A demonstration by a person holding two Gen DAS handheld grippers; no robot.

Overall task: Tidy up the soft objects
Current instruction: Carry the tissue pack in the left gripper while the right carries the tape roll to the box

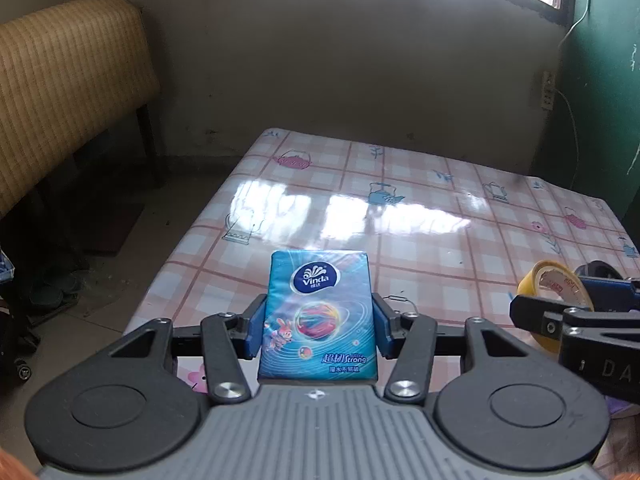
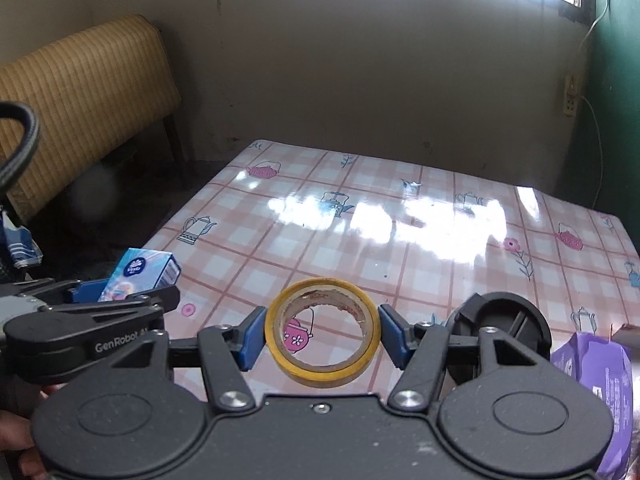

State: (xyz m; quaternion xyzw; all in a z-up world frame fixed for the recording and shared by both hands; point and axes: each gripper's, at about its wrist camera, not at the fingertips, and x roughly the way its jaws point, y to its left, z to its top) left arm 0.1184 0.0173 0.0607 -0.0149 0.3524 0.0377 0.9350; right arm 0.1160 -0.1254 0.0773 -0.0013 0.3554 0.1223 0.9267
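Note:
My left gripper [image 1: 318,326] is shut on a blue Vinda tissue pack [image 1: 318,304], held flat above the near left edge of the table [image 1: 400,208]. The pack also shows at the left of the right wrist view [image 2: 138,274]. My right gripper [image 2: 322,338] is shut on a yellow tape roll [image 2: 322,338], its blue pads touching the roll's two sides, held just above the tablecloth. The roll also shows at the right of the left wrist view [image 1: 554,284].
A black round object [image 2: 500,332] sits just right of my right gripper. A purple packet [image 2: 596,380] lies at the near right. A woven headboard [image 1: 68,92] stands at the left beyond the table. A green wall [image 2: 616,100] borders the right.

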